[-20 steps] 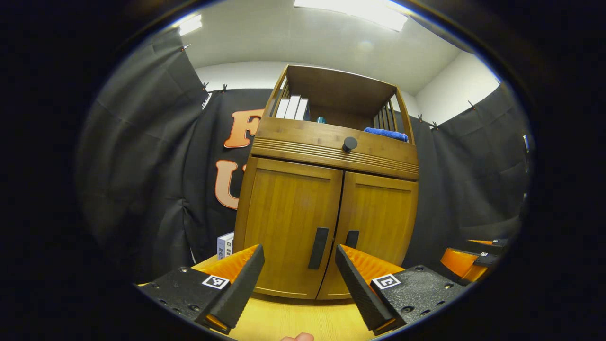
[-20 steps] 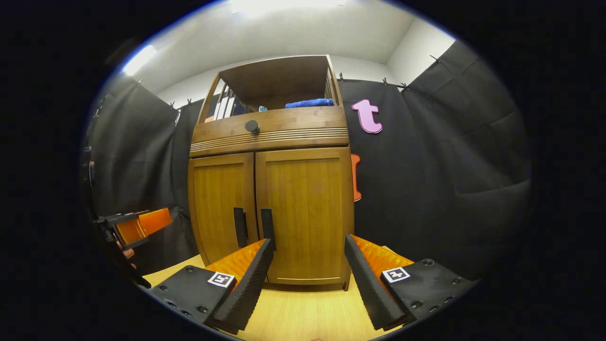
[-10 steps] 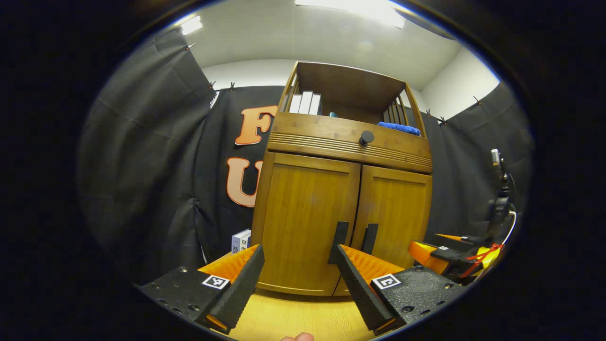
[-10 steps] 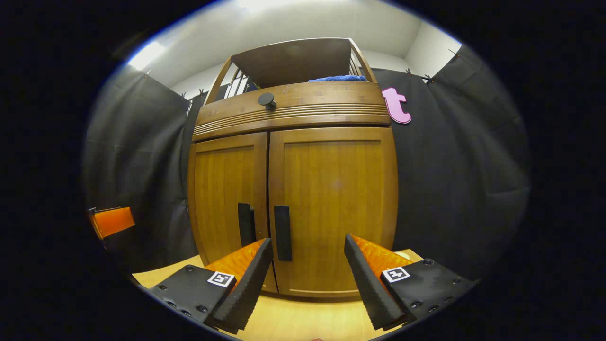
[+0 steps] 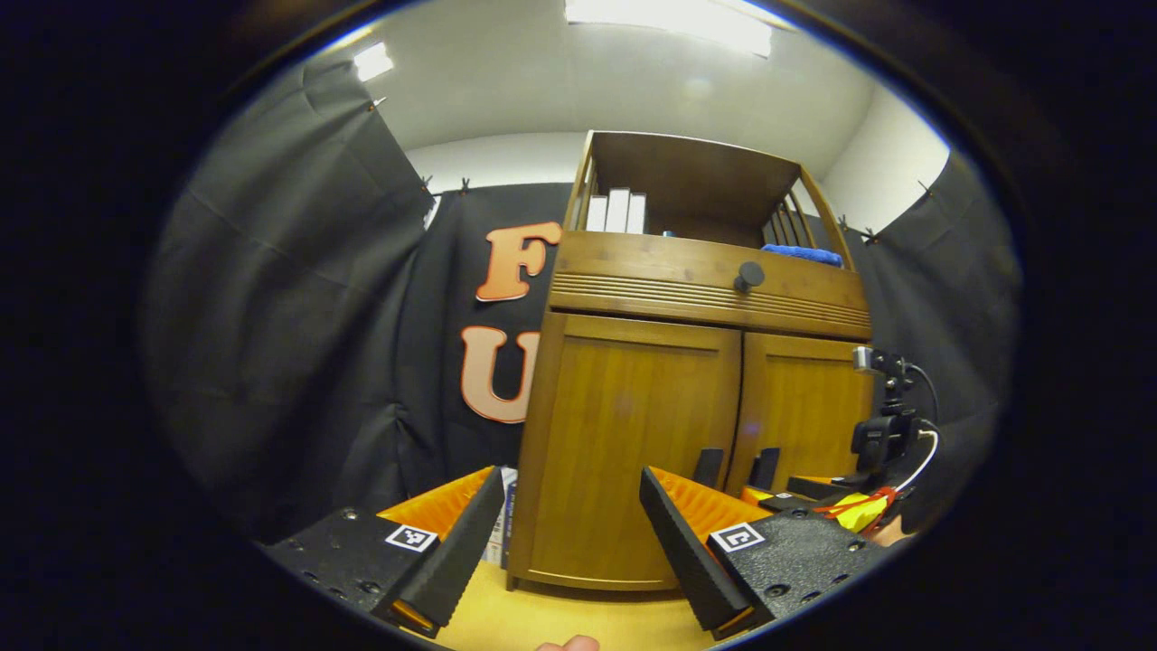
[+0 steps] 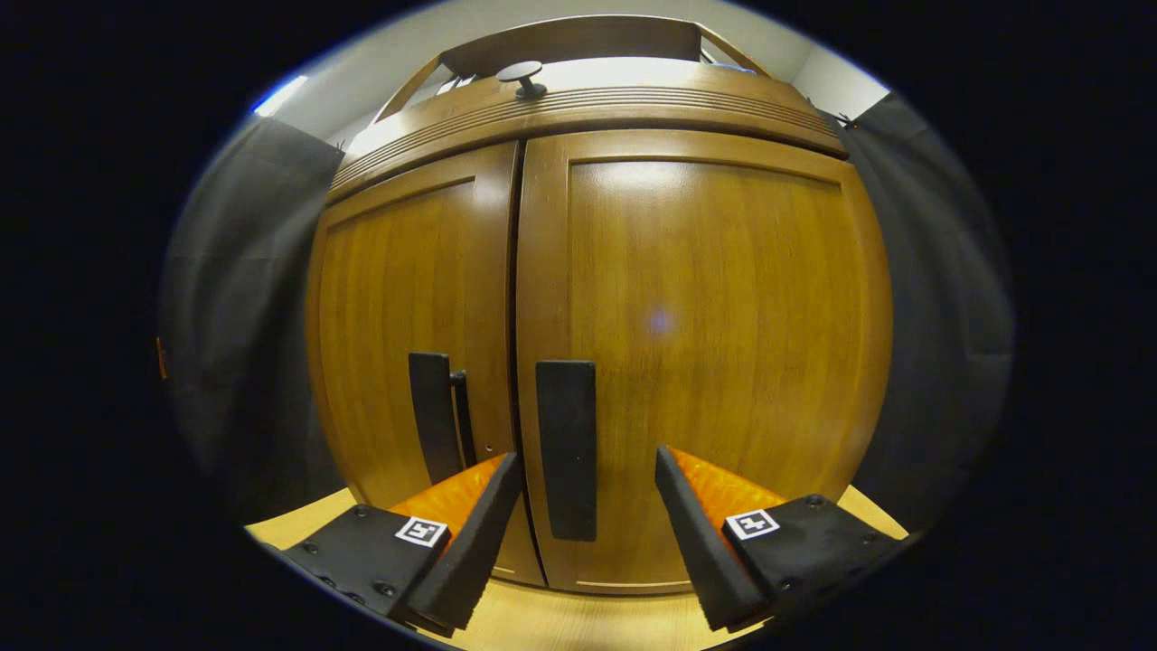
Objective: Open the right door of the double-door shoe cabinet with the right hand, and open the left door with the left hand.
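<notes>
The wooden shoe cabinet stands on a pale wooden floor with both doors closed. In the right gripper view the right door (image 6: 705,344) looms close, its dark vertical handle (image 6: 567,448) just ahead of my right gripper (image 6: 587,506), which is open with the handle between the lines of its fingers, untouched. The left door (image 6: 407,316) has its own dark handle (image 6: 432,416). In the left gripper view my left gripper (image 5: 569,524) is open, some way back from the left door (image 5: 633,452). The right gripper (image 5: 795,493) shows there near the handles (image 5: 710,467).
Above the doors runs a drawer front with a round dark knob (image 5: 748,274), and an open shelf holding white boxes (image 5: 616,211) and a blue cloth (image 5: 807,255). A small box (image 5: 499,533) stands on the floor left of the cabinet. Black cloth walls surround the booth.
The right gripper has moved much closer to the cabinet, bringing the right door's handle between its open fingers. The left gripper has swung left, so the cabinet sits farther right in its view.
</notes>
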Demonstrator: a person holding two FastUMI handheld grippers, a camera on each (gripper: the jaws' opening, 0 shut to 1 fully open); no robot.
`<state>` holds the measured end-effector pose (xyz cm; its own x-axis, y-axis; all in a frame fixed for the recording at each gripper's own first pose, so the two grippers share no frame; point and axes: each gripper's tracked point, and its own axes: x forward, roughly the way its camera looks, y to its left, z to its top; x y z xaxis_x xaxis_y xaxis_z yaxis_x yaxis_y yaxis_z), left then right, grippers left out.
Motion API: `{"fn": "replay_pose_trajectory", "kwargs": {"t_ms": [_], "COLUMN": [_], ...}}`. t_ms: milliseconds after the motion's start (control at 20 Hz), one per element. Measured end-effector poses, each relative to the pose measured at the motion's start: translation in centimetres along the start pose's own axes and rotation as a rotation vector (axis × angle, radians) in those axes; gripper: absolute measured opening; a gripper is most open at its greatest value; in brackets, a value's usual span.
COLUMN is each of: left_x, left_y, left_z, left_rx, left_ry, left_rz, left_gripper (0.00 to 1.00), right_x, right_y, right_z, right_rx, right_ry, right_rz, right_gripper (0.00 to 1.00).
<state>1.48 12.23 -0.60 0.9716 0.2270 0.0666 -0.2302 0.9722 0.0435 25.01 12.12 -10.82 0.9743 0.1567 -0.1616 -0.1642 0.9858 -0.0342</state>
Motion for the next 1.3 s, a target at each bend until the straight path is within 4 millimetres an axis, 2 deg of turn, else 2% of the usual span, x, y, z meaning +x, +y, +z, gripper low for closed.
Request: {"fn": "replay_pose_trajectory", "kwargs": {"t_ms": [50,100,150,200,250,300,350,400,450,500,550,650,850,900,950,1000,1100,1250,1300], "left_x": [0.3,0.4,0.4,0.4,0.4,0.5,0.5,0.7,0.8,1.1,1.2,1.2,-0.1,-0.7,-1.2,-1.7,-2.5,-3.1,-3.2], "left_y": [-0.1,-0.1,0.0,0.3,0.3,0.2,0.2,0.4,0.7,0.8,0.9,0.8,0.1,0.0,-0.2,-0.5,-1.4,-2.1,-2.5], "left_z": [-0.4,-0.7,-0.8,-0.9,-1.1,-1.2,-1.5,-1.6,-1.5,-1.4,-1.2,-1.0,-2.4,-2.8,-3.0,-3.1,-3.6,-3.8,-3.7], "left_rx": [-0.006,-0.015,-0.027,-0.041,-0.053,-0.063,-0.066,-0.061,-0.056,-0.054,-0.056,-0.063,-0.082,-0.088,-0.094,-0.099,-0.099,-0.059,-0.047], "left_ry": [0.011,0.019,0.023,0.028,0.033,0.038,0.043,0.044,0.04,0.034,0.03,0.02,0.058,0.07,0.077,0.083,0.108,0.126,0.126], "left_rz": [-0.007,-0.014,-0.013,-0.013,-0.017,-0.026,-0.036,-0.041,-0.044,-0.05,-0.056,-0.065,-0.062,-0.056,-0.053,-0.051,-0.068,-0.079,-0.084], "left_gripper": [0.95,0.92,0.92,0.92,0.92,0.95,0.95,0.95,0.92,0.95,0.92,0.92,0.95,0.92,0.92,0.92,0.95,0.92,0.95], "right_x": [0.1,0.4,0.8,1.2,1.5,1.5,1.6,1.9,1.9,2.1,2.4,2.0,1.2,0.7,0.3,-0.2,-2.6,-5.8,-7.3], "right_y": [0.0,0.0,0.0,-0.1,0.0,-0.2,-0.3,-0.5,0.2,0.6,0.9,0.6,0.7,0.8,0.9,1.0,0.7,-0.1,-0.6], "right_z": [0.1,0.2,0.0,-0.2,-0.4,-0.1,0.2,0.0,-0.2,0.0,0.4,0.0,-0.2,-0.2,-0.3,-0.1,0.1,-0.1,-0.3], "right_rx": [-0.001,-0.008,-0.019,-0.019,-0.008,0.007,0.029,0.045,0.079,0.096,0.096,0.081,0.081,0.085,0.085,0.085,0.091,0.096,0.098], "right_ry": [-0.005,-0.004,0.006,0.014,0.024,0.015,-0.002,-0.005,0.0,-0.01,-0.011,-0.004,0.017,0.016,0.025,0.027,0.017,0.004,0.003], "right_rz": [-0.006,-0.006,-0.005,-0.015,-0.025,-0.047,-0.059,-0.07,-0.041,-0.038,-0.032,-0.027,-0.011,-0.001,0.014,0.03,0.059,0.071,0.072], "right_gripper": [0.9,0.95,0.95,0.89,0.95,0.87,0.85,0.76,0.67,0.58,0.48,0.3,0.35,0.31,0.31,0.27,0.35,0.3,0.31]}}
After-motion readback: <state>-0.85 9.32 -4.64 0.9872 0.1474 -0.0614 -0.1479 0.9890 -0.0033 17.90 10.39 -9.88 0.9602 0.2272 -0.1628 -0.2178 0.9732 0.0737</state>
